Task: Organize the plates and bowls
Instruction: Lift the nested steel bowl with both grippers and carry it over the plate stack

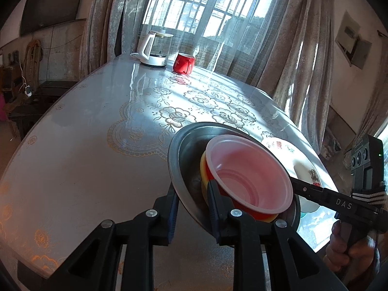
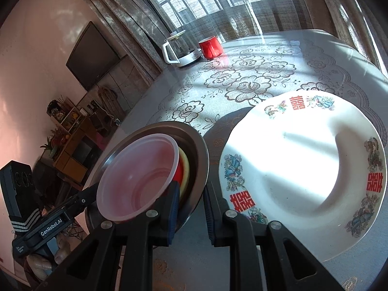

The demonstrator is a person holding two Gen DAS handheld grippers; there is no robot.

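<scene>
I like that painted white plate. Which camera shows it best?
The right wrist view: the white plate fills the right half, red characters and painted birds clear. The left wrist view shows only a sliver behind the metal dish.

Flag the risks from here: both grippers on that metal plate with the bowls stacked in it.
1. The metal plate looks tilted and is pinched only at opposite rim edges by the left gripper and right gripper; uneven motion could twist it loose.
2. The clear plastic bowl sits loosely nested in the red and yellow bowls; more tilt may slide the stack out.
3. The white patterned plate lies right beside it, so lowering could clip its rim.
</scene>
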